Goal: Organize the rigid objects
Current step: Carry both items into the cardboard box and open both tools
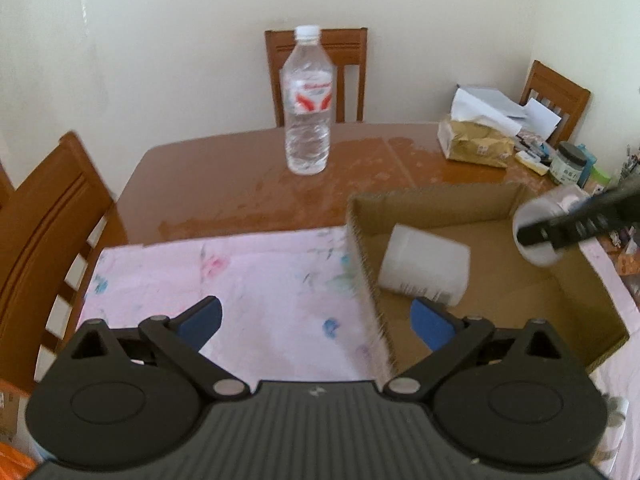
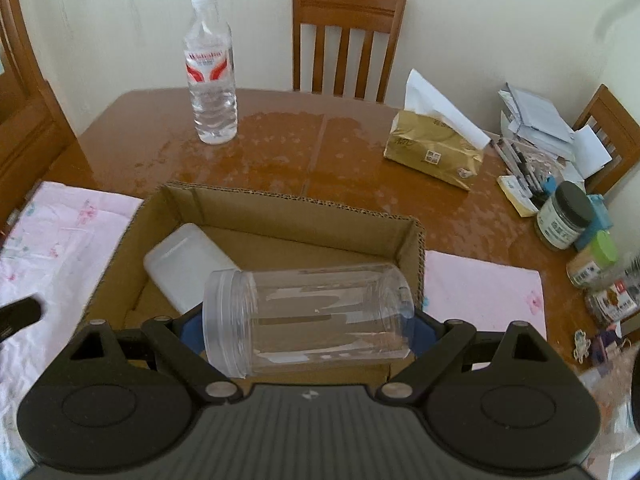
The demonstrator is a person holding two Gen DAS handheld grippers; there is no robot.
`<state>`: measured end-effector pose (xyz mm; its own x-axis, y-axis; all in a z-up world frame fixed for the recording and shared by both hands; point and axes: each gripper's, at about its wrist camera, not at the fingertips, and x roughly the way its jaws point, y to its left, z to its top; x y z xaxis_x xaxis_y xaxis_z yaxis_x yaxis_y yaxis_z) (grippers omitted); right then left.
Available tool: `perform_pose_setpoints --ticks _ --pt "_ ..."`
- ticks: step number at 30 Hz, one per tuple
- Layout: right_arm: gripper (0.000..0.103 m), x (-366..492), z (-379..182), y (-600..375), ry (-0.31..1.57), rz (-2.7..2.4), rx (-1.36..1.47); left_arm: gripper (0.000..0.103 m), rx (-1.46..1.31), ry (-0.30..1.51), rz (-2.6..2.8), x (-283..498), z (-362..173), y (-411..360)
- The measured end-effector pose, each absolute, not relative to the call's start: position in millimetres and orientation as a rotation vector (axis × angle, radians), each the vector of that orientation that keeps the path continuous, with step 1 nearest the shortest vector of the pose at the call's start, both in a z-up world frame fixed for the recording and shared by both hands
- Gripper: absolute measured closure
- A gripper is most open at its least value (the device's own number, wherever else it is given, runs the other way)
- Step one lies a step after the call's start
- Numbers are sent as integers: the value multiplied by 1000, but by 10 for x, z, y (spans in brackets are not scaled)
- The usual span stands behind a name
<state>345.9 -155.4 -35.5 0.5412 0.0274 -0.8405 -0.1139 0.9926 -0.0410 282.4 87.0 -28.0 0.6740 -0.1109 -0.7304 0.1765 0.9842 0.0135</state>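
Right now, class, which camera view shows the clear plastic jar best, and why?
The right wrist view: the clear plastic jar lies sideways between the right gripper's pads, above the cardboard box. The left wrist view catches only its blurred end, partly hidden by that gripper.

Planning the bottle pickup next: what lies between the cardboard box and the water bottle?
Only bare, glossy brown tabletop. In the right wrist view nothing stands between the cardboard box and the water bottle; the left wrist view agrees.

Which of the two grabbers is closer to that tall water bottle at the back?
Left. The left gripper hangs open, facing the water bottle; the right gripper, over the box, sits off to its side.
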Motion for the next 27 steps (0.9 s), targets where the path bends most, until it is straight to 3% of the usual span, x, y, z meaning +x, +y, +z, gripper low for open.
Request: perform_pose_setpoints --ticks 2,4,15,27 --pt "7 3533 -377 -1533 973 56 -101 3 67 829 -154 2795 -317 959" --pt "0 3594 -378 -1534 953 17 -105 3 50 844 -144 2791 -362 1026" --pt "0 3390 -266 -1592 938 -7 -78 3 42 861 -128 2641 -396 1033" --pt "0 2602 -202 -1779 879 99 -85 3 73 877 -27 2171 -354 710"
